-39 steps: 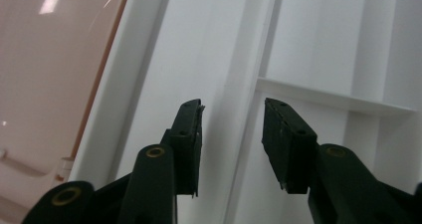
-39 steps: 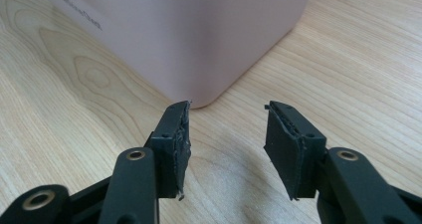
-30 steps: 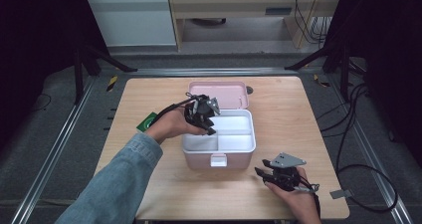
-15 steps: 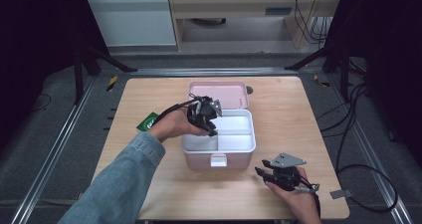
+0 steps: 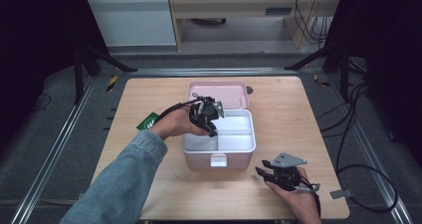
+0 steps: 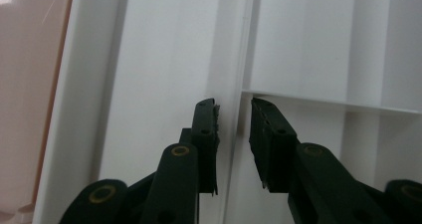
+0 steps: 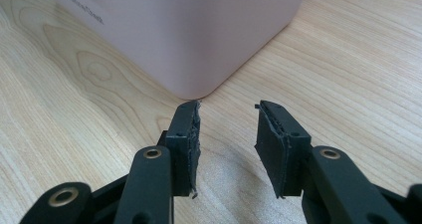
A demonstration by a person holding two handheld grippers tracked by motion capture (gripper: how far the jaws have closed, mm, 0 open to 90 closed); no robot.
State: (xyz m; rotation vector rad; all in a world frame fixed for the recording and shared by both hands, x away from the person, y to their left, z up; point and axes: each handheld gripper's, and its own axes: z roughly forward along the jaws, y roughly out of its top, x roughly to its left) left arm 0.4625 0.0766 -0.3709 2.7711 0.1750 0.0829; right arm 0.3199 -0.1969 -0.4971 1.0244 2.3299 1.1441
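**Left tool set astride the divider of the white tray**

A pink plastic box (image 5: 219,157) with rounded corners and smooth matte walls is seen at the middle of the pale wood-grain tabletop (image 5: 149,194). Its pink lid (image 5: 219,92) is folded back behind it. Inside sits a glossy white tray (image 5: 234,129), split by thin upright walls into compartments.

The left tool (image 5: 211,127) is held over the tray's left part, pointed down and forward from a hand (image 5: 174,127) in a denim sleeve (image 5: 119,184). In the left gripper view, the left tool (image 6: 234,129) is seen with its black ribbed pads on either side of the white divider wall (image 6: 234,84), set narrow; the jaws have just been closing, with the wall between them and a sliver of gap on each side, so no grip is shown.

The right tool (image 5: 263,167) is held low at the tabletop's near right, just beside the box's front corner. In the right gripper view, the right tool (image 7: 226,134) is seen moderately parted, with nothing between the pads, aimed at the box's rounded corner (image 7: 194,84).

A green card (image 5: 148,121) lies flat on the tabletop left of the hand.
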